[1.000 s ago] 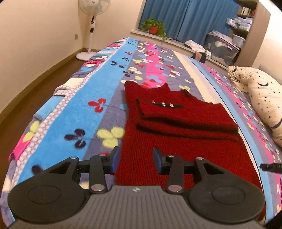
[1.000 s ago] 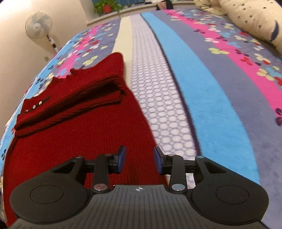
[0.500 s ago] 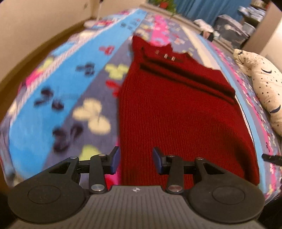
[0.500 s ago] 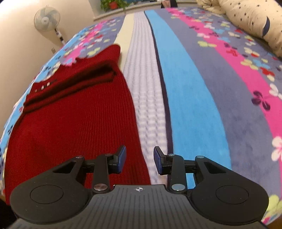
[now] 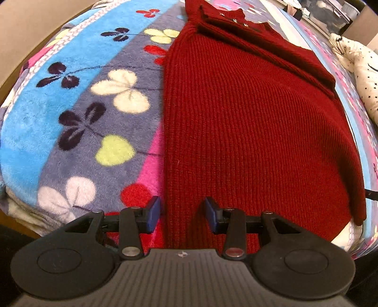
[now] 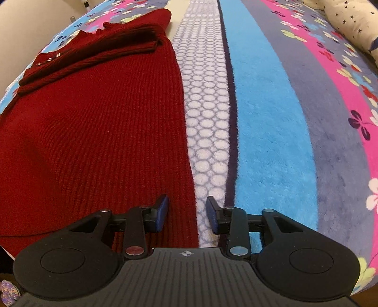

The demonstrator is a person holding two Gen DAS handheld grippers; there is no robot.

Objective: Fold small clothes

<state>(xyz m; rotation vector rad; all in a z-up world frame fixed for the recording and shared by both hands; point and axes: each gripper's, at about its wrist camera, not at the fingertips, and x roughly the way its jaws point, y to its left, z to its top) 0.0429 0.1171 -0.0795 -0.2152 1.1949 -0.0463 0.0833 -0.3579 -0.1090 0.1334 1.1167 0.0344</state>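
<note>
A dark red knit sweater [image 5: 248, 118] lies flat on the bed, its sleeves folded across the chest near the collar. My left gripper [image 5: 182, 212] points steeply down at the near hem. It is open, and the sweater's left edge runs between its fingers. The right wrist view shows the same sweater [image 6: 94, 130] on the left. My right gripper [image 6: 187, 210] straddles the sweater's right edge at the near hem. Its jaws are closing with that edge between them, and the pads still stand apart from the knit.
A fleece blanket [image 5: 70, 118] with coloured stripes and flowers covers the bed [image 6: 271, 118]. A cream star-print pillow [image 5: 354, 61] lies far right, also in the right wrist view [image 6: 349, 21]. The blanket's near edge [image 5: 23, 212] drops off just in front of both grippers.
Both grippers have tipped downward and come in low over the sweater's near hem, one at each side edge. The room's far end has left both views. The sweater has not moved.
</note>
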